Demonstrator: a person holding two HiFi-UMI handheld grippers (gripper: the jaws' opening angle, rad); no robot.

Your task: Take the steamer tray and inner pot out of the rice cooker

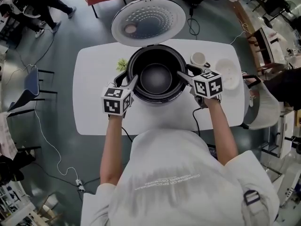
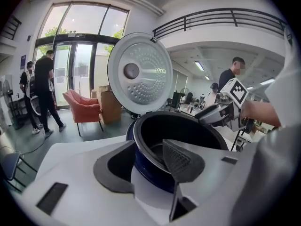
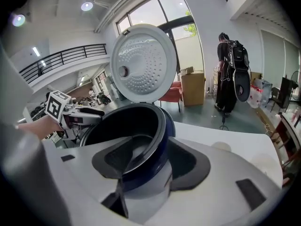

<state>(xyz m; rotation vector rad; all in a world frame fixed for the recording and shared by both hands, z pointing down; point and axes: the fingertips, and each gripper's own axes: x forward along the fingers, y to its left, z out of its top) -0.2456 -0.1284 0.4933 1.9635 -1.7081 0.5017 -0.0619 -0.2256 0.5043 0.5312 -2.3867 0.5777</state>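
Note:
The rice cooker (image 1: 141, 96) stands in the middle of the white table (image 1: 94, 88) with its lid (image 1: 148, 21) swung up at the back. The dark inner pot (image 1: 155, 76) sits inside it; I see no steamer tray in it. My left gripper (image 1: 130, 84) is open astride the pot's left rim, and in the left gripper view the left gripper (image 2: 146, 147) has one jaw outside the cooker and one inside the inner pot (image 2: 188, 131). My right gripper (image 1: 182, 75) is open astride the right rim, where the right gripper (image 3: 157, 142) likewise straddles the inner pot (image 3: 122, 126). Neither pair of pads presses the rim.
A white cup (image 1: 199, 59) and a white round dish (image 1: 227, 74) sit on the table to the right of the cooker. A small green thing (image 1: 122, 63) lies at its back left. A black cable (image 1: 195, 114) runs off the front edge. People stand in the background.

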